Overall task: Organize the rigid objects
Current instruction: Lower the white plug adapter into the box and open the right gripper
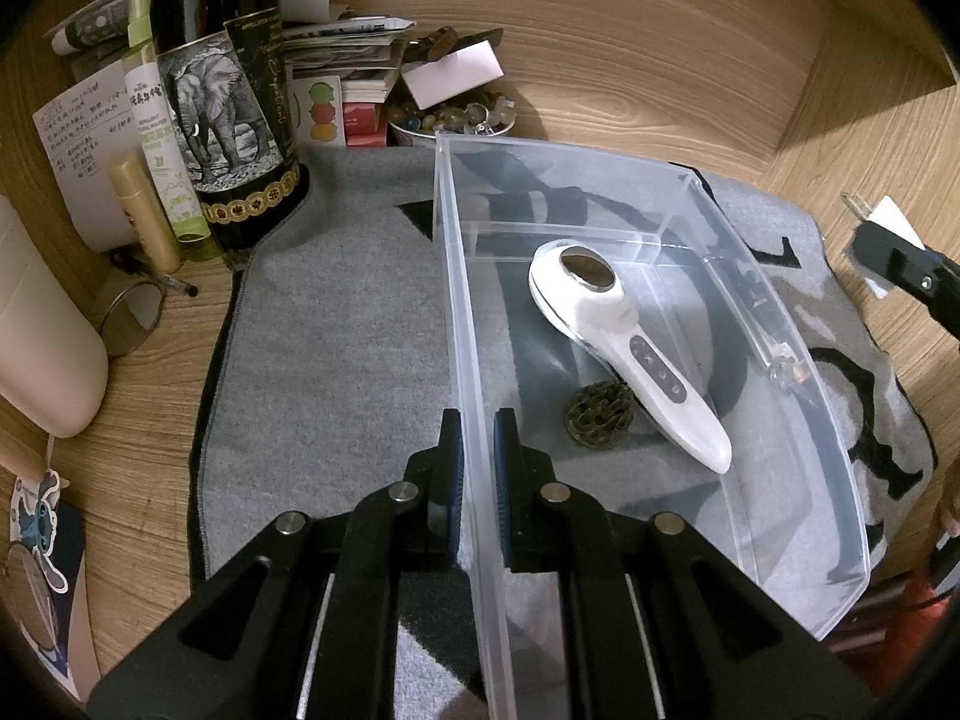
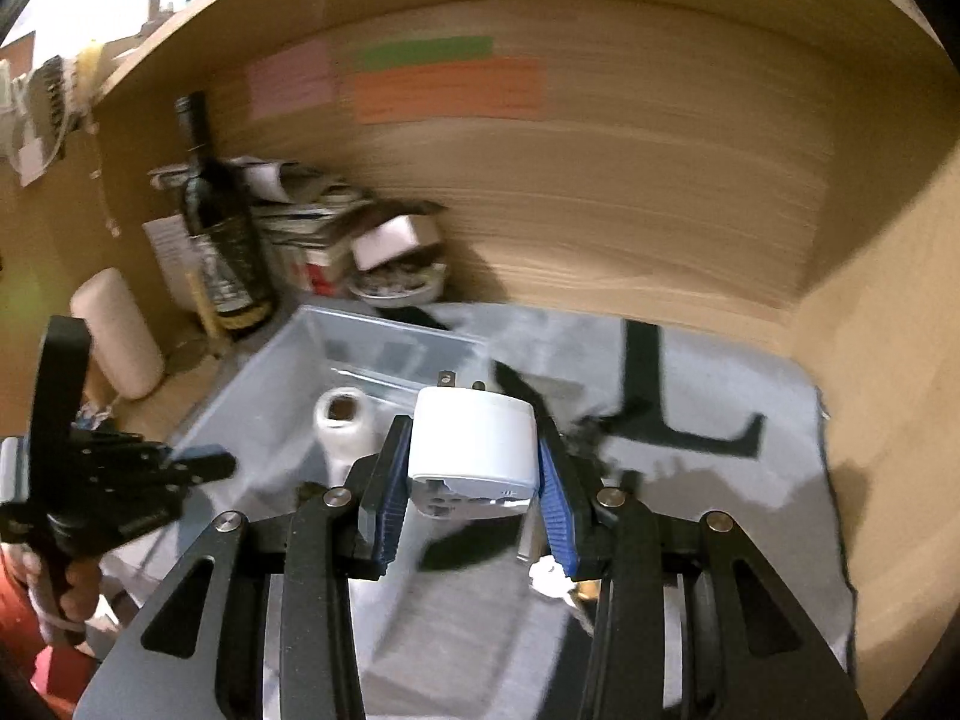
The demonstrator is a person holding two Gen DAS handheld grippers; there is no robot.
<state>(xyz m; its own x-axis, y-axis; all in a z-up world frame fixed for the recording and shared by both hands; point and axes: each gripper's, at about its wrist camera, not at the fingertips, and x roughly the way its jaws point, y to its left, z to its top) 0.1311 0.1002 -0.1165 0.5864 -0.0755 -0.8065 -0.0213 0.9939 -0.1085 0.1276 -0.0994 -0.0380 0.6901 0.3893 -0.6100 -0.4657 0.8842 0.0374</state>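
Note:
A clear plastic bin (image 1: 798, 420) lies on the grey mat (image 1: 336, 324). Inside it rest a white handheld device (image 1: 624, 336) and a small brown woven ball (image 1: 600, 414). My left gripper (image 1: 478, 438) is shut on the bin's left wall, one finger on each side. My right gripper (image 2: 474, 450) is shut on a white plug adapter (image 2: 474, 441), its metal prongs pointing away, held above the mat to the right of the bin (image 2: 288, 384). In the left wrist view, the right gripper (image 1: 894, 264) and the adapter (image 1: 888, 222) show at the right edge.
A dark wine bottle with an elephant label (image 1: 222, 96), a green spray bottle (image 1: 156, 120), a gold tube (image 1: 144, 210), stacked papers (image 1: 342, 42) and a bowl of stones (image 1: 450, 117) crowd the back left. Wooden walls close the back and right. A cream cylinder (image 1: 42, 324) lies left.

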